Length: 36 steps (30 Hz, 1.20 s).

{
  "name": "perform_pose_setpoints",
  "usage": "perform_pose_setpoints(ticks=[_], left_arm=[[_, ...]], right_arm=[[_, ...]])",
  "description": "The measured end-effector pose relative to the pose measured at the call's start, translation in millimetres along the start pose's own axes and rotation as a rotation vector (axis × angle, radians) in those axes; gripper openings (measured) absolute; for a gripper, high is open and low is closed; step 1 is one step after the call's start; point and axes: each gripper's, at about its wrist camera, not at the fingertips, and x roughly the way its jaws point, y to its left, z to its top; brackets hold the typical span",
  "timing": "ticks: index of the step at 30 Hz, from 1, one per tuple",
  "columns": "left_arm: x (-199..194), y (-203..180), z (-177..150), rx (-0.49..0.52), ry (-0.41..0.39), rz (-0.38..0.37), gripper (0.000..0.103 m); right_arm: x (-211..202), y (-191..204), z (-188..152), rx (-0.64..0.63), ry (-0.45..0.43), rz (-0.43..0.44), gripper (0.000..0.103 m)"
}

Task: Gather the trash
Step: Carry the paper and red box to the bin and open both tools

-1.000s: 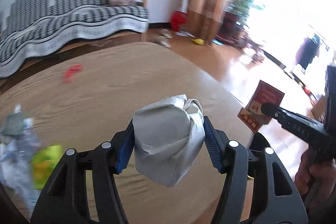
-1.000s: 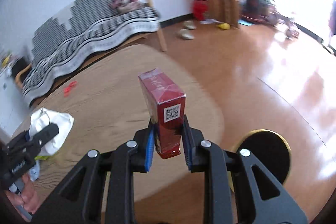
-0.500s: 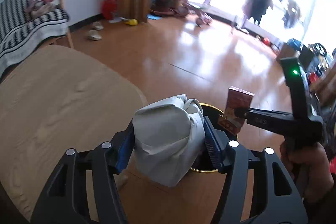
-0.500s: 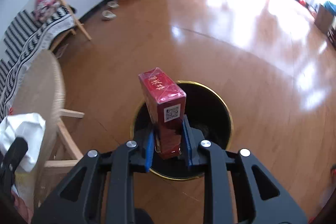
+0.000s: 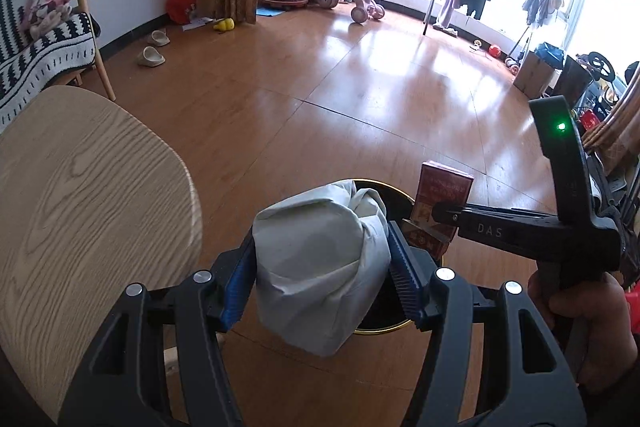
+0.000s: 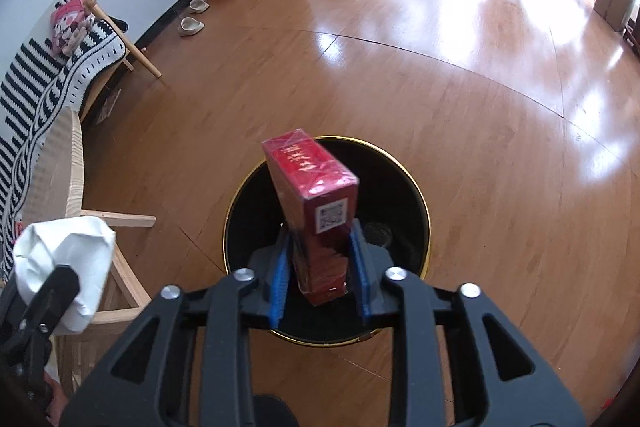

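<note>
While the left gripper point(image 5: 322, 263) clamps a crumpled white paper wad point(image 5: 320, 267) at lower centre of its view, the black gold-rimmed bin point(image 5: 384, 323) shows just behind it on the wooden floor point(image 5: 320, 75). At centre of the right wrist view, the right gripper point(image 6: 320, 263) pinches a red box point(image 6: 316, 211) upright, directly over the bin's opening. A wooden table point(image 5: 80, 195) fills the left view's left side.
</note>
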Motion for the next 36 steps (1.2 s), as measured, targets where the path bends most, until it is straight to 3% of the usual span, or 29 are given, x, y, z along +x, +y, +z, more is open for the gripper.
perform_pose_setpoints(ticks=[3, 8, 12, 17, 27, 31, 36], left_arm=[[8.0, -1.8, 3.2, 0.003, 0.012, -0.001, 0.060], [22.4, 2.2, 5.9, -0.003, 0.040, -0.010, 0.060], [32.9, 1.8, 8.1, -0.023, 0.056, -0.038, 0.062], [43.1, -5.0, 10.1, -0.024, 0.069, -0.063, 0.062], [41.1, -23.3, 13.2, 0.011, 0.038, -0.067, 0.076], [29.6, -19.0, 14.4, -0.003, 0.026, -0.056, 0.079], [-1.3, -4.1, 16.1, -0.018, -0.010, -0.024, 0.089]], right_arm=[[-4.8, -0.3, 1.3, 0.002, -0.029, -0.001, 0.061], [-10.6, -8.5, 1.1, 0.031, -0.051, 0.028, 0.064], [-15.9, -14.7, -0.6, 0.049, -0.066, 0.002, 0.072], [-22.4, -27.0, -1.3, 0.090, -0.087, -0.009, 0.073], [-30.6, -48.8, -8.8, 0.150, -0.113, -0.026, 0.073], [-29.5, -39.9, -10.0, 0.128, -0.111, -0.022, 0.073], [-30.0, -9.6, -9.4, 0.063, -0.113, -0.012, 0.076]])
